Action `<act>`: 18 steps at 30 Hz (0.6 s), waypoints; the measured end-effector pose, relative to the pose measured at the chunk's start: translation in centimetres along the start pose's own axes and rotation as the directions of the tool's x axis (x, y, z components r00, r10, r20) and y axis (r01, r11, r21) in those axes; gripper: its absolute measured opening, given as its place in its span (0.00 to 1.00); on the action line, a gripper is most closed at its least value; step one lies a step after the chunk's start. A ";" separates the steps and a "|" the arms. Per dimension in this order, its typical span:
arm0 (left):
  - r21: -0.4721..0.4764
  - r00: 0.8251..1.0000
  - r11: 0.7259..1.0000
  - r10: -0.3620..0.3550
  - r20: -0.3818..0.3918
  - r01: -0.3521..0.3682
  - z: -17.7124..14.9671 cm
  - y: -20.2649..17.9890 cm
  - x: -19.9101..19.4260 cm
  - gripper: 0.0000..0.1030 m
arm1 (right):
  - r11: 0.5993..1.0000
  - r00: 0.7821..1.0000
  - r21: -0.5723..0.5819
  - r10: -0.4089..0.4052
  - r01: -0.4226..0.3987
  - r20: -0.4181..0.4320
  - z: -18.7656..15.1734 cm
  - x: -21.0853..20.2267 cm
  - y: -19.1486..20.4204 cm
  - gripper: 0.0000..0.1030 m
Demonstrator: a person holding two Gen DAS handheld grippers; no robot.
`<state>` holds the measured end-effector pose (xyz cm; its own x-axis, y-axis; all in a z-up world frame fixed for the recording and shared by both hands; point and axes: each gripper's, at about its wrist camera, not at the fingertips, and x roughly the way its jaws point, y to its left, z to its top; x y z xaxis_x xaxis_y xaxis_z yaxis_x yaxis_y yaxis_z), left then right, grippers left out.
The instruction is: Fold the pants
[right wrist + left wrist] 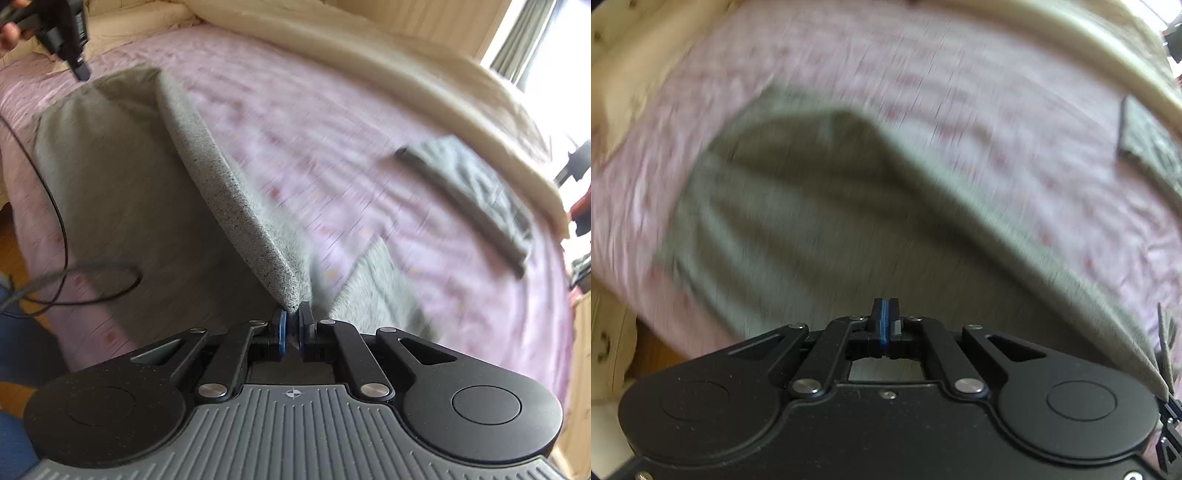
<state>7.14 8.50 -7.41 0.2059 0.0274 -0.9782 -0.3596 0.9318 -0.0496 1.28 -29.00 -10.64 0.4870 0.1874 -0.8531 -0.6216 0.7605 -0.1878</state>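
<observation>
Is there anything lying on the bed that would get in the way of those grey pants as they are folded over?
Nothing visible does. The right gripper already pinches the pants; the pink bedsheet around them is bare. The dark folded garment lies apart, near the far edge.

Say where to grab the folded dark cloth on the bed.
Probably best to pinch the cloth at its thick long edge, coming in low from the open sheet side. It lies flat, and the duvet crowds its far side.
</observation>
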 end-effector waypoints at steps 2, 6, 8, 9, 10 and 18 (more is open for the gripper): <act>-0.025 0.999 0.999 0.019 -0.051 -0.020 -1.8 0.2 1.4 0.01 | 0.999 0.997 0.016 0.030 -0.029 -0.064 -1.3 1.2 1.3 0.07; 0.008 0.996 1.000 0.029 -0.079 -0.029 -2.6 -1.2 2.7 0.12 | 0.996 0.994 0.066 0.065 -0.059 -0.084 -2.2 1.0 2.8 0.07; 0.047 0.997 0.999 0.026 -0.066 -0.023 -1.9 -2.5 2.8 0.12 | 0.992 0.998 0.122 0.046 -0.041 -0.037 -1.7 -0.3 2.5 0.12; 0.069 0.998 0.997 0.022 -0.056 -0.018 -1.5 -3.1 2.8 0.12 | 0.986 0.999 0.162 0.037 -0.034 -0.015 -1.3 -0.9 2.0 0.15; 0.091 0.999 0.996 0.018 -0.042 -0.014 -1.2 -3.6 2.7 0.18 | 0.975 1.000 0.221 0.025 -0.028 0.016 -1.1 -1.5 1.5 0.21; 0.261 0.999 0.965 -0.015 0.041 0.004 1.1 -7.6 1.8 0.36 | 0.829 0.991 0.547 -0.135 0.115 -0.004 0.0 -1.3 -2.2 0.30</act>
<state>11.24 1.90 -8.56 0.2485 0.0283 -0.9682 -0.1093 0.9940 0.0010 2.01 -30.90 -9.07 0.5638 0.0803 -0.8220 -0.1240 0.9922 0.0119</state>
